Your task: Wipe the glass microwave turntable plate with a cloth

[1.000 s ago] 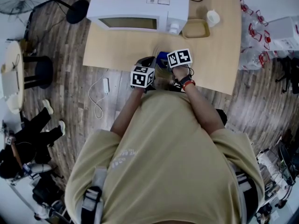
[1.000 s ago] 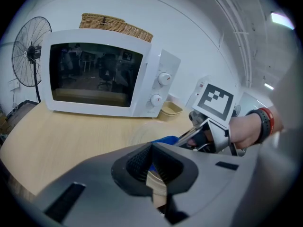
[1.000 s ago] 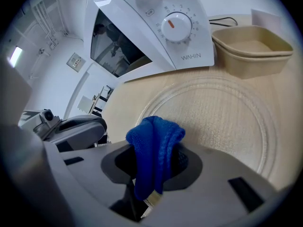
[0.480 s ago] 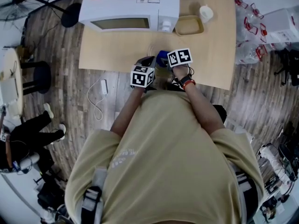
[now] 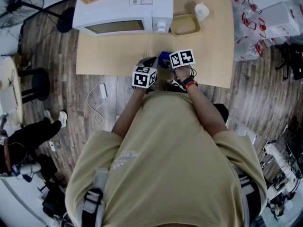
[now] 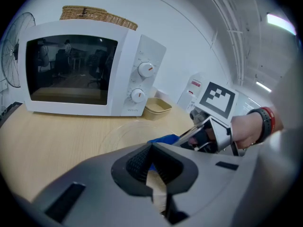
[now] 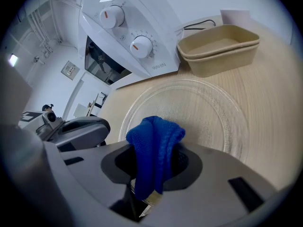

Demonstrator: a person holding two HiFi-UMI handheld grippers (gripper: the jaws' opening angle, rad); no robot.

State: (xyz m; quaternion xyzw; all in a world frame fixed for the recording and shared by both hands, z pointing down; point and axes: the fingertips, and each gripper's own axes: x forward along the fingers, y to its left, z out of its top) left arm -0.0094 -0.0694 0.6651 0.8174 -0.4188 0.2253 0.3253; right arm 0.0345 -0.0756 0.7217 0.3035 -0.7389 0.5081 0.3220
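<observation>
Holding the blue cloth [image 7: 156, 131] clenched in your right gripper [image 7: 156, 159], you hover at the 6 o'clock rim of the glass turntable plate [image 7: 203, 108]. The plate lies flat on the table [image 5: 113, 56], with the microwave [image 5: 123, 13] at its 11 o'clock. Your left gripper [image 6: 151, 156], jaws pressed together on nothing visible, sits at the plate's 9 o'clock. No wiped area shows, so most of the wiping probably remains.

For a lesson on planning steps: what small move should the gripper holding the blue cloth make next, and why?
Probably lower the right gripper until its blue knitted cloth presses on the clear glass turntable plate: the cloth is clamped in its jaws, apparently above the glass.
</observation>
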